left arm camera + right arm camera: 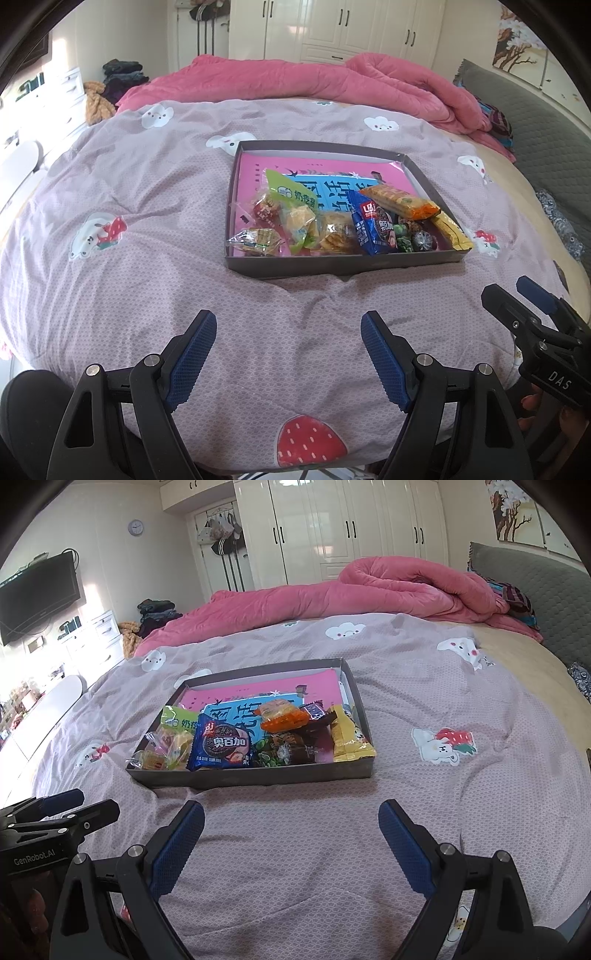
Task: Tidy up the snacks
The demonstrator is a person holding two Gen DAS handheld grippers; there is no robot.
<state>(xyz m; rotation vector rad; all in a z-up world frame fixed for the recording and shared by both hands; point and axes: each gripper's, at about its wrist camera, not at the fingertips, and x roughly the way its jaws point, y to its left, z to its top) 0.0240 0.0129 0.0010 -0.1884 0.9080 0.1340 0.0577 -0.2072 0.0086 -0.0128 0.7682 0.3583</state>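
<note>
On the bed, a mauve quilt [147, 206] printed with bears and strawberries carries a shallow grey box [332, 264] holding the snacks, which crowd along its near wall.

Going left to right in the left wrist view: a clear-wrapped cracker pack [255, 240] sits in the near-left corner, its label too small to read. Behind it lie a red-printed candy bag [266, 212] and a green packet [291, 190], the green one partly covered by a yellow-and-green wrapped sweet [301, 225]. Next comes a clear pack of biscuits [336, 232], then a blue cookie packet [373, 229] leaning upright. An orange wafer pack [400, 201] rests across the pile. Below it, small dark and green wrapped sweets [410, 236] are jumbled and hard to tell apart. A yellow packet [452, 230] lies against the right wall, its near end overhanging the corner. A pink and blue printed sheet [332, 173] lines the box floor, mostly hidden under the snacks.

The left tool [288, 354] hovers over the quilt near the box, fingers spread wide and holding nothing. The right tool [291, 843] hovers likewise, released and empty; in the left wrist view only its tips [517, 299] show at the right edge, the rest cut off. A rumpled pink blanket [332, 594] lies beyond the box, covering the far side of the bed.
</note>
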